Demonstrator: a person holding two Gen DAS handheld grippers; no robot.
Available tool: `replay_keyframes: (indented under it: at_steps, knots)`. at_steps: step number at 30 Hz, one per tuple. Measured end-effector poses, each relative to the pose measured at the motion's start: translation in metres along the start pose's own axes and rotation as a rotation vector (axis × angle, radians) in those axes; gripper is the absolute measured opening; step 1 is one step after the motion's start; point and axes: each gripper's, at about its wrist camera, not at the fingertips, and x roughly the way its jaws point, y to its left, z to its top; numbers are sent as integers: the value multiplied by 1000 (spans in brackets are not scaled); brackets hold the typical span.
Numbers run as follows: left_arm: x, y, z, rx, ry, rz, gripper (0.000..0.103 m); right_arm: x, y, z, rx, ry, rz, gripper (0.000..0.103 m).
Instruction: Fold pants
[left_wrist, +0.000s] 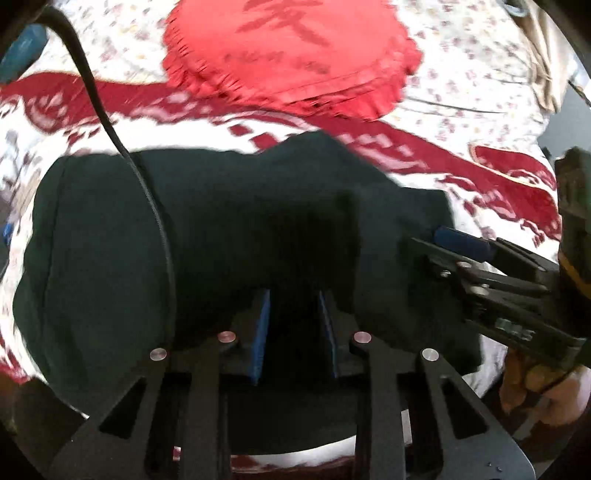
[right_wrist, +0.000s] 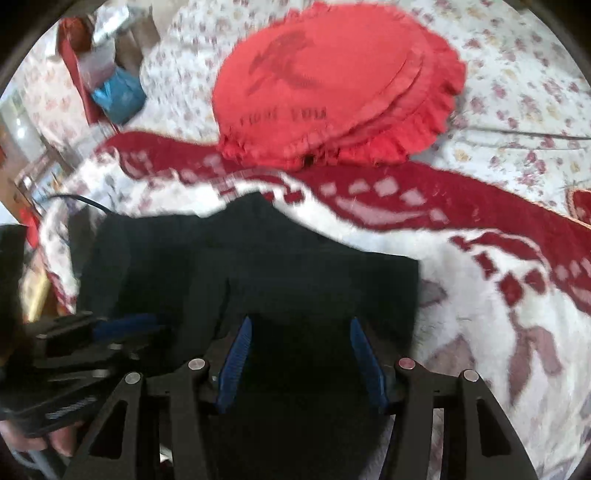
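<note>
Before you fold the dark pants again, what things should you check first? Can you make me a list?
1. Pants lying flat on the blanket: ok, mostly.
2. Left gripper over the pants: ok.
3. Left fingers pinching cloth: cannot tell.
4. Right gripper over the pants: ok.
5. Right gripper gripping cloth: not ok, fingers apart.
6. Red cushion clear of the pants: ok.

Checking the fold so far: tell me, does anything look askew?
Yes. The dark pants have a wavy, peaked far edge, not a straight fold line, and a black cable drapes across them on the left.
</note>
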Motion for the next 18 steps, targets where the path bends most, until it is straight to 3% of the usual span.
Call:
replay_keyframes:
  at_steps: [4, 8, 12, 18]
  knots:
    - [-10, 7, -5, -3, -6, -4, 25, 2, 14, 4, -74, -1, -64, 55]
    - [-16, 11, -9, -15, -16, 13, 25, -17, 20, 3, -53, -32, 4, 55]
    - [-24, 16, -12, -35, -29, 25, 25, -29, 34, -4, -86, -57, 5, 55]
    - [-39, 23, -14, -37, -73, 73, 28, -18, 55, -20, -142, -12, 21, 54]
